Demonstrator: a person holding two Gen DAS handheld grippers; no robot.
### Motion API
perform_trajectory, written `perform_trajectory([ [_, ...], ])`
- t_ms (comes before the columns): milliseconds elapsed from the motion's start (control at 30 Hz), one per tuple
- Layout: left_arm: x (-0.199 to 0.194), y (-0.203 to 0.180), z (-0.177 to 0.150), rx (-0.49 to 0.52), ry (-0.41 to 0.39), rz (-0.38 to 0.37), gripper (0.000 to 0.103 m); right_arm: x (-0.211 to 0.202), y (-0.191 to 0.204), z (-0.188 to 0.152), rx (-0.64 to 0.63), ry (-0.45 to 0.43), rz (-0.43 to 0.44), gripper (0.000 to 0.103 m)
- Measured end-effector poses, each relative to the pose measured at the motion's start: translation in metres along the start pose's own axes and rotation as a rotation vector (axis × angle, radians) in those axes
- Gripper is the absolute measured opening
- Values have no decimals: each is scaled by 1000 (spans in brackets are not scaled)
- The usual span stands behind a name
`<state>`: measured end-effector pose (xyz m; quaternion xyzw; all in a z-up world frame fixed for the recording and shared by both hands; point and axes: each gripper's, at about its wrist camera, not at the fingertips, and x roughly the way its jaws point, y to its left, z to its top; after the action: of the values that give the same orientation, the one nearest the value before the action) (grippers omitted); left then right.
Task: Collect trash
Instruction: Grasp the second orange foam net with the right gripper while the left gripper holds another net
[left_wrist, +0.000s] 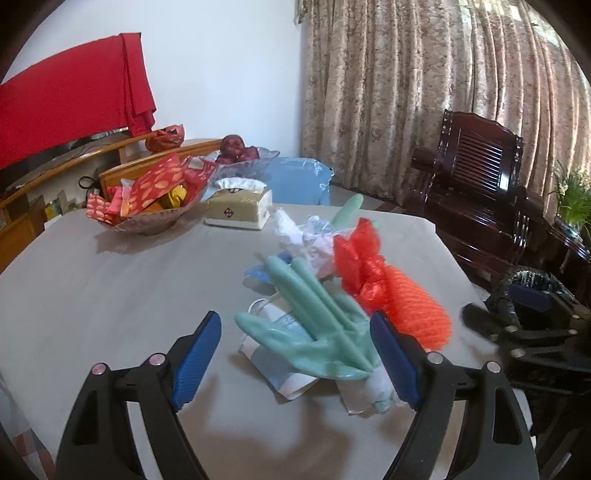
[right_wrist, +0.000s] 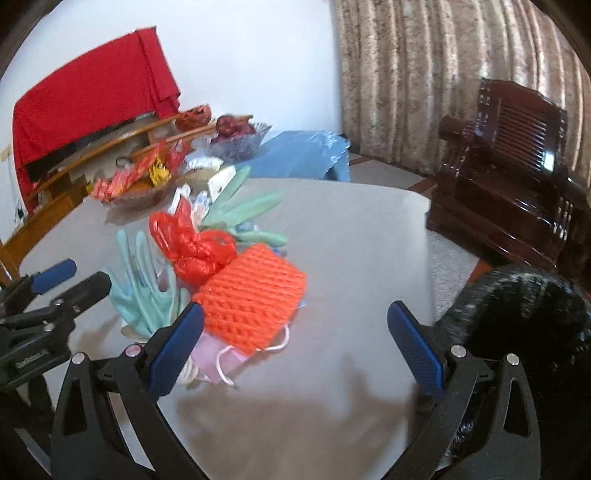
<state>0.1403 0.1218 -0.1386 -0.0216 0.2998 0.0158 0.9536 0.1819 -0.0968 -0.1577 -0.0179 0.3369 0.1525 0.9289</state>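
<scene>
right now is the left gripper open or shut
Open. The left gripper has its blue pads spread wide on either side of the green glove, which lies flat on the table, not pinched.

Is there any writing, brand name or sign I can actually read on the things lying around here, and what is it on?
No text can be read in either view.
Tissue box: a diamond-shaped emblem on its front, no legible words.
Snack wrappers in the glass bowl: red and orange patterns, any print too blurred.
Left gripper: a small pale mark on its black body in the right wrist view, too blurred to read.
</scene>
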Motion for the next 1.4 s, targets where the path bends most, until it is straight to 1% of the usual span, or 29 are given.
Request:
perform_trajectory([
  [167,6,7,-3,-11,15,7,81,27,12,-1,-19,47,24,97],
  [333,11,13,-5,-27,30,13,81,47,14,-1,-14,88,45,96],
  [400,13,14,-6,-27,32,15,81,52,14,-2,-16,100,63,93],
  [467,14,13,-6,-24,34,14,81,57,14,-1,-15,125,104,74],
  [500,15,13,-5,-23,34,13,81,58,14,-1,-11,134,120,72],
  [567,15,11,-4,-26,32,8,81,57,12,-2,-1,139,149,59],
  [600,15,11,-3,-27,31,6,81,56,11,-2,-1,140,162,54],
  [667,15,9,-1,-25,25,3,81,52,9,-1,-3,133,192,35],
  [700,14,7,0,-23,21,0,81,48,7,0,-5,128,196,33],
  [767,12,1,4,-15,9,-11,81,41,4,2,-15,112,198,28],
  [900,12,-13,11,4,-9,-49,80,26,-7,8,-1,79,181,27],
  [1000,17,-26,16,20,-12,-87,77,18,-18,9,3,68,133,27],
  [1133,25,-50,15,64,-12,-123,76,10,-35,9,21,59,99,27],
  [1267,39,-71,16,101,2,-144,76,1,-53,7,41,53,82,27],
  [1333,46,-80,16,120,18,-150,72,-1,-57,6,39,49,69,27],
  [1400,52,-88,15,131,27,-164,72,-6,-63,5,44,42,63,27],
])
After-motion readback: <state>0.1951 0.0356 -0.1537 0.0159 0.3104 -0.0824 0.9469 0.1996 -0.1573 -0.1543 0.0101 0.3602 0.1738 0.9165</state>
